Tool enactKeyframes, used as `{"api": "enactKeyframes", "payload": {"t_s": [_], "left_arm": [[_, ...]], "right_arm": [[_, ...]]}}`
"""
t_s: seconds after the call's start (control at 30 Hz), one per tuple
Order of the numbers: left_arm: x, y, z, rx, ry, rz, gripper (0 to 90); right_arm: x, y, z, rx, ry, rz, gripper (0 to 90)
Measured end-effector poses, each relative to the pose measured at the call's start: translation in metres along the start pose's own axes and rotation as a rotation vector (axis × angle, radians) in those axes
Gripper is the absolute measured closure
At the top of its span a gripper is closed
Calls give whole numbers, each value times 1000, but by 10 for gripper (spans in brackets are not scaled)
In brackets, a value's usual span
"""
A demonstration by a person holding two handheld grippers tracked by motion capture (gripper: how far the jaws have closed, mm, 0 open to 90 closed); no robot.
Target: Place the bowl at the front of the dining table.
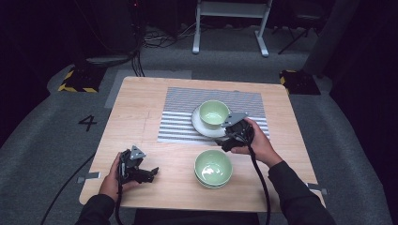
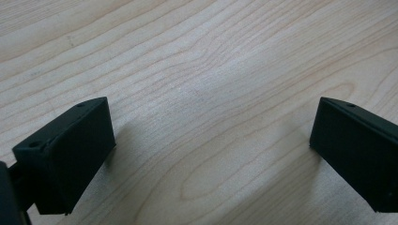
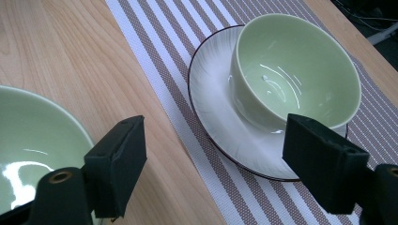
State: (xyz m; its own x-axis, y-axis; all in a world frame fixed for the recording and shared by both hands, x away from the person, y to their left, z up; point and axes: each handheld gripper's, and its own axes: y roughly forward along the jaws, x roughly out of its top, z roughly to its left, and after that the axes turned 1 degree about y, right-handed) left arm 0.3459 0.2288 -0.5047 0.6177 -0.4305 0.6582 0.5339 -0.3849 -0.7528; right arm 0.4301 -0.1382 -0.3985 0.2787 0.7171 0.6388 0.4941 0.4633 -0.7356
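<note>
The right tool hangs with its jaws wide apart and nothing between them, just short of the near rim of a white plate. On that plate stands a pale green bowl; its near base is hidden behind the right-hand jaw, and the plate's near right edge is covered too. Plate and bowl sit on a striped mat toward the far edge of the counter. In the high view the right tool is mostly covered by the hand gripping it. Near the front edge stands a second green bowl; it appears to rest in another bowl, though that is hard to make out. The left tool, near the counter's front left corner, also gapes wide over bare wood.
</note>
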Motion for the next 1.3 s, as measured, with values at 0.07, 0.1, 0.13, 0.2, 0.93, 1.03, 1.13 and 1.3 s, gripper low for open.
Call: {"api": "enactKeyframes", "payload": {"t_s": [0.07,0.1,0.13,0.2,0.93,1.03,1.13,1.3], "left_arm": [[0,0,0,0,0,1,2],[0,0,0,0,0,1,2],[0,0,0,0,0,0,2],[0,0,0,0,0,1,2],[0,0,0,0,0,0,2],[0,0,0,-2,-3,0,2],[0,0,0,0,0,1,2],[0,0,0,0,0,1,2]], "right_arm": [[-2,-1,1,-2,10,2,218],[-3,-2,0,-4,2,2,218],[-3,-3,0,-5,6,1,218],[-5,-4,0,-13,6,3,218],[-23,-18,-2,-13,26,-2,221],[-26,-19,-1,-14,22,-3,221],[-28,-19,1,-13,16,-1,220],[-33,-22,2,-14,15,-7,221]]}}
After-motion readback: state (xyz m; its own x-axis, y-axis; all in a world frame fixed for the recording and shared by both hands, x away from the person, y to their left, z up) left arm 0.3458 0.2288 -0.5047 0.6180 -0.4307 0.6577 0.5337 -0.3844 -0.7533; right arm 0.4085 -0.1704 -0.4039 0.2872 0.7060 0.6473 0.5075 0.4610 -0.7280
